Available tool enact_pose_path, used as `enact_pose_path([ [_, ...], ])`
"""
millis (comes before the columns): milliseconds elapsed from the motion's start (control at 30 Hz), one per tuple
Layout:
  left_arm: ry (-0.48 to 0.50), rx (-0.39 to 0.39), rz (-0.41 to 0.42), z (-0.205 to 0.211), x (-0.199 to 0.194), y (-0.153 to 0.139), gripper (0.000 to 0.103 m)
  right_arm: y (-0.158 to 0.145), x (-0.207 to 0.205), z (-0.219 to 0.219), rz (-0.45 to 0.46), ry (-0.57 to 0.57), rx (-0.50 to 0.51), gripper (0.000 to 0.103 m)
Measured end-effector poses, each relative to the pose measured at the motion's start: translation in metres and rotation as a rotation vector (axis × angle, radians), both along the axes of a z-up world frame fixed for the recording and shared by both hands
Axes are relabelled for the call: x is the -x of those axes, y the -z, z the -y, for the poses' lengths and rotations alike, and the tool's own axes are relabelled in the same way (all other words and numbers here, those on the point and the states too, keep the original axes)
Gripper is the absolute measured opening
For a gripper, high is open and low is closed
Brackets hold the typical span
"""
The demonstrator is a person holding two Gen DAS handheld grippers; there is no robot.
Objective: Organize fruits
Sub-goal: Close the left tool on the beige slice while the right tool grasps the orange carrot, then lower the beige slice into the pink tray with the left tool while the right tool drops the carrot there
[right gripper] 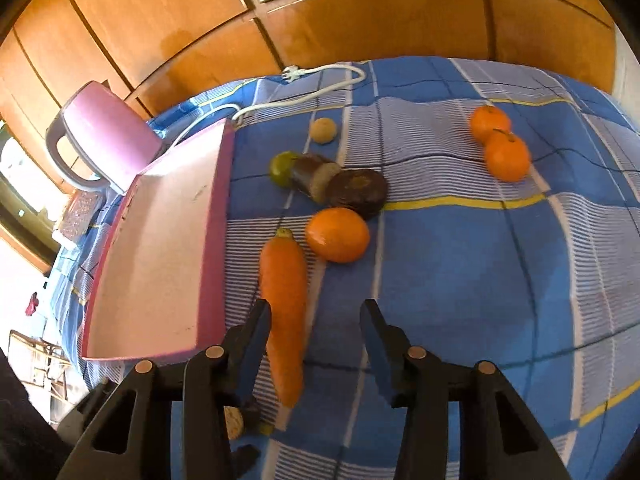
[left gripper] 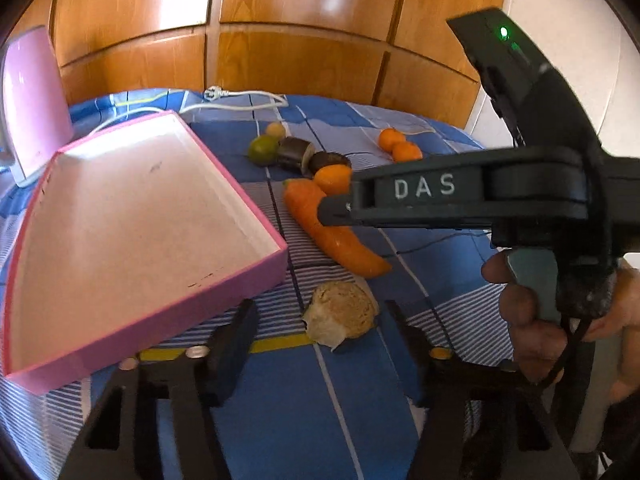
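Note:
A pink open box (left gripper: 132, 216) lies on the blue checked bedspread; it also shows in the right wrist view (right gripper: 168, 248). A carrot (left gripper: 332, 232) (right gripper: 284, 300) lies right of it. Near it are an orange (left gripper: 333, 178) (right gripper: 337, 234), two dark eggplant pieces (left gripper: 296, 153) (right gripper: 356, 192), a green lime (left gripper: 263, 149) (right gripper: 282, 168), a small tan ball (left gripper: 276, 130) (right gripper: 323, 130) and two tangerines (left gripper: 400, 144) (right gripper: 500, 144). A beige cut chunk (left gripper: 340, 314) lies between my open left gripper's (left gripper: 318, 336) fingers. My right gripper (right gripper: 316, 340) is open over the carrot; it shows in the left wrist view (left gripper: 332, 212).
A pink jug (left gripper: 34, 104) (right gripper: 108, 136) stands at the back left. A white cable with a plug (left gripper: 240, 100) (right gripper: 304, 84) lies along the far edge. Wooden wardrobe doors (left gripper: 300, 20) stand behind the bed.

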State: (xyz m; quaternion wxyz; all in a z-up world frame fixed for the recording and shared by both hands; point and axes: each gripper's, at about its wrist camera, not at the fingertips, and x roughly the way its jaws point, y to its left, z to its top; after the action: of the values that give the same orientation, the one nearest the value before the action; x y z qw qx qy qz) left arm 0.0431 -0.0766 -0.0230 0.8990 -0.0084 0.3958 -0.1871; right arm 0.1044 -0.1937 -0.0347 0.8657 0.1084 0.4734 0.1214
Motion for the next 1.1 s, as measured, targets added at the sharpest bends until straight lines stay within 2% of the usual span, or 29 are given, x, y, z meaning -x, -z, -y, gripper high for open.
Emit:
enact_pose_path([
  [133,0.026,0.041,0.000,0.000,-0.002,0.001,0.037,0.005,-0.007,-0.014,-0.013,-0.037,0.016,0.047],
  [300,0.028,0.056,0.007,-0.002,0.002,0.001,0.036,0.011,-0.007,-0.022,0.003,-0.045,0.090,0.041],
  [433,-0.008,0.080,0.003,-0.012,0.002,0.001,0.036,0.012,-0.005,-0.026,0.006,-0.099,0.160,0.040],
  [500,-0.019,0.083,0.005,-0.016,0.002,0.001,0.036,0.010,-0.003,-0.028,0.010,-0.093,0.193,0.033],
  [533,-0.024,0.087,0.004,-0.017,0.003,0.002,0.036,0.009,0.000,-0.027,0.016,-0.096,0.183,0.025],
  [733,-0.014,0.061,0.020,-0.016,0.010,0.001,0.035,0.007,0.027,-0.016,0.046,-0.071,0.199,0.025],
  [933,-0.036,0.054,0.064,-0.022,0.028,-0.025,0.035,-0.006,0.034,-0.003,0.076,-0.076,0.114,0.025],
  [1100,-0.163,0.154,0.082,-0.051,0.031,-0.054,0.035,-0.033,0.034,-0.018,0.128,-0.138,0.112,0.025],
])
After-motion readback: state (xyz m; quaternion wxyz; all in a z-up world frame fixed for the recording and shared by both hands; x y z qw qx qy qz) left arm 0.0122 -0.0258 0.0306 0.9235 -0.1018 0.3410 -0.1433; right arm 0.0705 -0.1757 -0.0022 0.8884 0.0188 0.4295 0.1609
